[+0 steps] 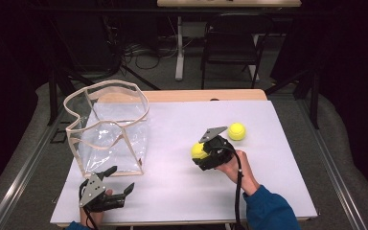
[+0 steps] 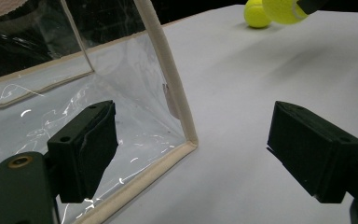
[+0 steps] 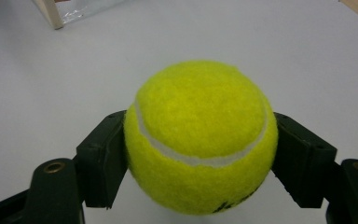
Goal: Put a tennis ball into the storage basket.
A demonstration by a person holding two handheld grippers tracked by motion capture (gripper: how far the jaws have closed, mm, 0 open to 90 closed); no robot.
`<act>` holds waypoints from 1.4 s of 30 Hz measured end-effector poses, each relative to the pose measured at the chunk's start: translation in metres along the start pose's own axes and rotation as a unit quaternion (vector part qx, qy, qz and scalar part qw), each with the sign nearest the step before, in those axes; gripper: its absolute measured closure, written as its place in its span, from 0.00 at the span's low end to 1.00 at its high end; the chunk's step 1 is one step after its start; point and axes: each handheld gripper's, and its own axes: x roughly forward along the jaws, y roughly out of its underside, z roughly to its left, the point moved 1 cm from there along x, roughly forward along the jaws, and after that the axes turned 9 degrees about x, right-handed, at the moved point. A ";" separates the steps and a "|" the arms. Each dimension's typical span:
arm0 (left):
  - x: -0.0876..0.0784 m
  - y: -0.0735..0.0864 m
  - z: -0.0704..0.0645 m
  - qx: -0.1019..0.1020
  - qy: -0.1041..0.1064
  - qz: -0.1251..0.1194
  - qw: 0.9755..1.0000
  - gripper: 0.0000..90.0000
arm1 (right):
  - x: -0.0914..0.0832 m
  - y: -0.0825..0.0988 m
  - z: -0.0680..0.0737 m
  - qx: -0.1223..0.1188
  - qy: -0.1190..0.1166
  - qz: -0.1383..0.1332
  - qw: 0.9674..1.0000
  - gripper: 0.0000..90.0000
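Observation:
My right gripper is shut on a yellow tennis ball and holds it just above the white table near the middle. In the right gripper view the ball sits squeezed between both black pads. A second tennis ball lies on the table behind and to the right. A clear plastic bag with a cream trim stands open at the left. My left gripper rests open at the front left, its jaws wide apart beside the bag's lower corner, holding nothing.
The loose ball and the held ball show at the top of the left gripper view. A black chair and a table leg stand beyond the far edge. Cables lie on the floor behind.

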 end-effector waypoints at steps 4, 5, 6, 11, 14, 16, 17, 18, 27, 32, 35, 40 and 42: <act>0.000 0.000 0.000 -0.001 0.001 0.000 1.000 0.18 | 0.003 -0.005 0.003 -0.008 -0.001 0.007 1.000 0.29; 0.000 0.000 0.000 0.000 0.001 0.001 1.000 0.18 | 0.003 -0.005 0.003 -0.008 -0.001 0.007 1.000 0.29; 0.000 0.000 0.000 0.000 0.001 0.000 1.000 0.18 | 0.005 -0.007 0.005 -0.009 -0.003 0.005 1.000 0.29; 0.000 0.000 0.000 0.003 0.000 0.001 1.000 0.18 | 0.006 -0.012 0.006 -0.010 -0.009 0.001 1.000 0.29; 0.000 0.000 0.000 0.001 0.001 0.002 1.000 0.18 | 0.006 -0.018 0.006 -0.008 -0.013 -0.005 1.000 0.29; 0.000 0.000 0.000 0.001 0.001 0.001 1.000 0.18 | 0.005 -0.019 0.007 -0.007 -0.015 -0.006 1.000 0.29; 0.000 0.000 0.000 0.001 0.001 0.001 1.000 0.18 | 0.005 -0.022 0.007 -0.009 -0.017 -0.009 1.000 0.29; 0.000 0.000 0.000 0.003 0.002 0.002 1.000 0.18 | 0.005 -0.024 0.007 -0.009 -0.017 -0.009 1.000 0.29; 0.000 0.000 0.000 0.003 0.002 0.001 1.000 0.18 | 0.005 -0.032 0.009 -0.011 -0.023 -0.011 1.000 0.29; -0.001 -0.001 0.000 0.007 0.002 0.001 1.000 0.18 | 0.006 -0.038 0.009 -0.007 -0.028 -0.014 1.000 0.29; 0.000 0.000 0.000 0.007 0.002 0.002 1.000 0.18 | 0.007 -0.040 0.008 -0.010 -0.028 -0.013 0.999 0.29; -0.001 0.000 0.000 0.005 -0.001 0.000 1.000 0.18 | 0.008 -0.044 0.008 -0.008 -0.030 -0.012 0.999 0.29; -0.001 0.000 0.001 0.006 0.000 0.001 1.000 0.18 | 0.009 -0.046 0.007 -0.005 -0.034 -0.016 0.999 0.29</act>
